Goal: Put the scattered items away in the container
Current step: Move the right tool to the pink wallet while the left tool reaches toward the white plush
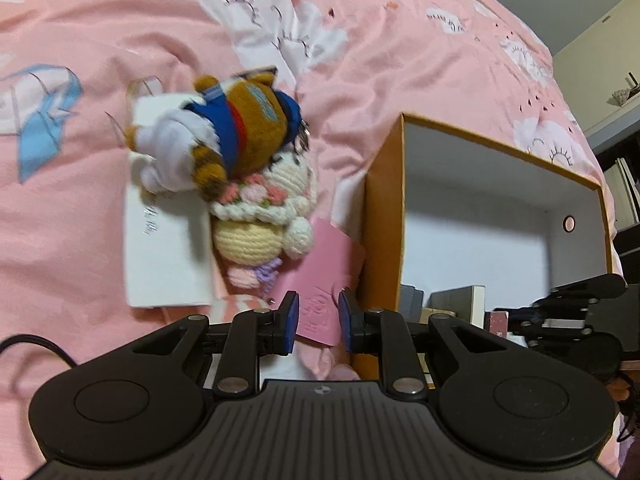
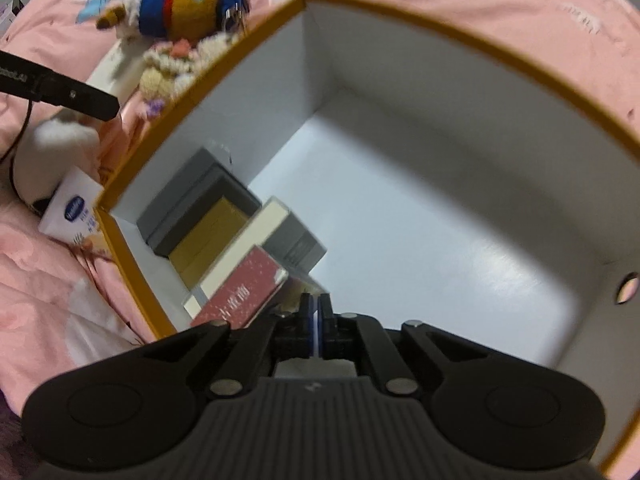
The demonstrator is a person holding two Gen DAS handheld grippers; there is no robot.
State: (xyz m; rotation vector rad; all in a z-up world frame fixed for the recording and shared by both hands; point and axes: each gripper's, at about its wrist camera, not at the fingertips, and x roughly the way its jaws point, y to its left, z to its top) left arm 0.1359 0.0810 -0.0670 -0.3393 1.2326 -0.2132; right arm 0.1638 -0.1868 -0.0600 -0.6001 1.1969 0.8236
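My left gripper [image 1: 318,320] hangs over a pink card [image 1: 324,280], jaws slightly parted. Two plush toys [image 1: 240,168] lie beside the orange box [image 1: 380,216].

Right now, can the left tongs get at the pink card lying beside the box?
Probably yes. The left tongs hang just above the pink card, their jaws only slightly apart with nothing between them. The crochet doll covers only its far corner, and the orange box wall stands close beside it.

Soft, dim indoor light is falling evenly, casting a grey shadow across the box [image 2: 400,184] interior toward three o'clock. Fisheye distortion is bending both views' edges. Motion blur is smearing the plush toy [image 1: 224,136] and box rim.
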